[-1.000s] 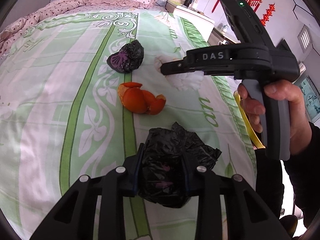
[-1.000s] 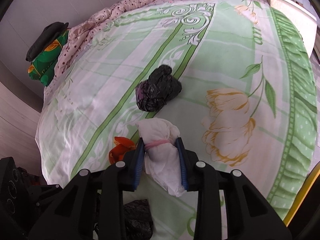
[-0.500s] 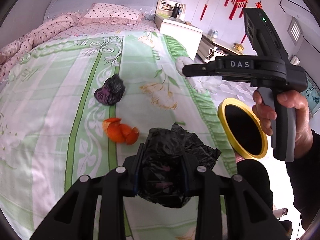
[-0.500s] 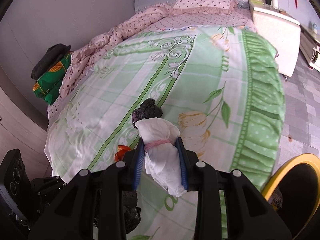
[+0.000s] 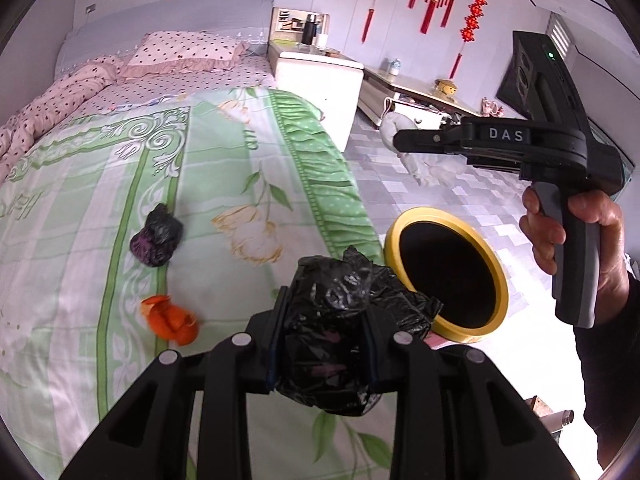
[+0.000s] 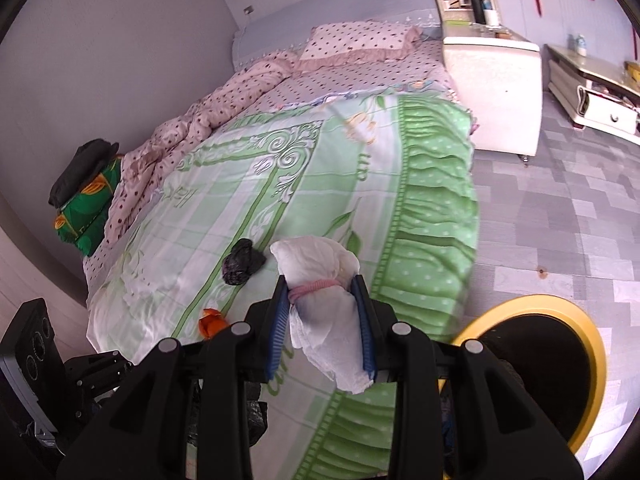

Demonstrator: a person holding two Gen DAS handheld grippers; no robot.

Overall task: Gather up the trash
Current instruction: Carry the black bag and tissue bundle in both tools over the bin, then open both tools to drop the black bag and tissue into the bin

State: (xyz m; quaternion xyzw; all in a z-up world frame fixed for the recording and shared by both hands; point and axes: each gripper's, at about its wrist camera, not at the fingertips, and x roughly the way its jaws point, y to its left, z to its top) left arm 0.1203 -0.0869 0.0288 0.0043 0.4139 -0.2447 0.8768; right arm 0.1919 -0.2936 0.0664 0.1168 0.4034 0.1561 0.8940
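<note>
Firmly clamped: left gripper fingers on black bag; right gripper fingers on white bundle

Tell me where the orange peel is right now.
The orange peel lies on the green bedspread, low left in the left wrist view, just below the small black bag lying there.

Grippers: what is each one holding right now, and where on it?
Left gripper clamps a crumpled black plastic bag across its middle. Right gripper clamps a white tissue bundle just below its pink band.
</note>
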